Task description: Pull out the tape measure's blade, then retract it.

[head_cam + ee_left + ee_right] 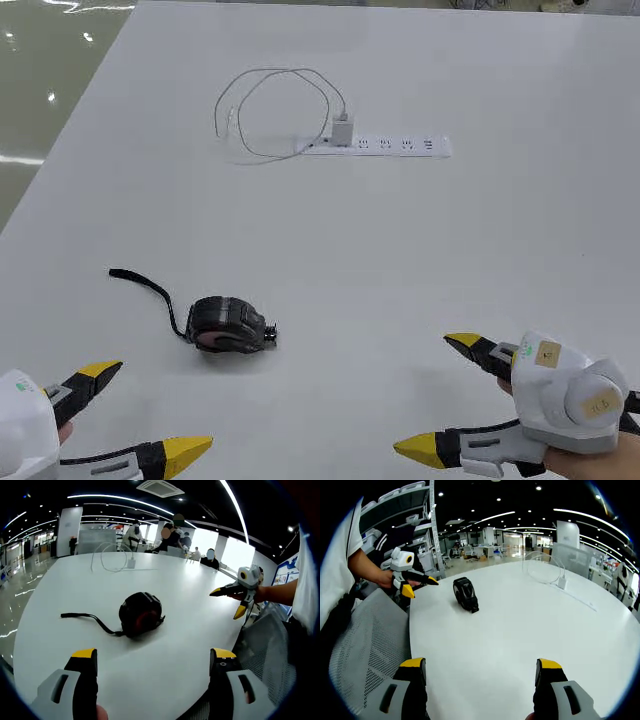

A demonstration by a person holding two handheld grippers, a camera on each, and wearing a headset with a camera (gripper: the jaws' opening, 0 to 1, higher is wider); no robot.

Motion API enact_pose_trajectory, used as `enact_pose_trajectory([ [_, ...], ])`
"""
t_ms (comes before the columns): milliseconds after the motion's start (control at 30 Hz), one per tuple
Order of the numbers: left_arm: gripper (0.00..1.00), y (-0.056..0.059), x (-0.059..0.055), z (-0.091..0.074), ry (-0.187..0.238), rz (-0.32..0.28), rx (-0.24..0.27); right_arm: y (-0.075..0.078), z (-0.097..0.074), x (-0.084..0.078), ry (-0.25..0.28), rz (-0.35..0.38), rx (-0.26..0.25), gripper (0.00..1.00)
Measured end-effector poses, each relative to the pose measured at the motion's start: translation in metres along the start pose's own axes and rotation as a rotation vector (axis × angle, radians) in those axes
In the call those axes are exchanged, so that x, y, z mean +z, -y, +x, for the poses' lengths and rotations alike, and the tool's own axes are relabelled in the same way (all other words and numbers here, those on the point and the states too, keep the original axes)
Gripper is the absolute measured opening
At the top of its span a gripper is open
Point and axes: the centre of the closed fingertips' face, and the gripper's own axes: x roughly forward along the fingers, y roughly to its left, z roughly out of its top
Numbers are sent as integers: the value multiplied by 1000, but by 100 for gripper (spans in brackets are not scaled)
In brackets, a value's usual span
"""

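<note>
Open-plan office or lab hall: ceiling strip lights (pixel 107 497), metal shelving (pixel 405 502), distant desks (pixel 480 550), glossy floor (pixel 50 100).

1. Left gripper (pixel 160 403), lower left of the head view: body cut off by the left and bottom edges.
2. Right gripper (pixel 425 393), lower right: body cut off by the bottom edge.
3. Tape measure (pixel 228 325): blade tip too small to make out.
4. Power strip (pixel 400 146), upper centre: socket details too small to tell.
</note>
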Motion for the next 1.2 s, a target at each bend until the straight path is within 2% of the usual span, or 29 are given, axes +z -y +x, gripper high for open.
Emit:
enact_pose_trajectory([
  [300,92,-2,-9,-5,-16,12,3,-1,-7,-8,-10,-3,-9,93],
  [667,93,-7,-11,-11,-21,36,19,-3,-16,-17,-17,-3,-32,99],
  [1200,96,-5,-14,-18,-28,80,16,-2,-28,-27,-24,5,-57,99],
])
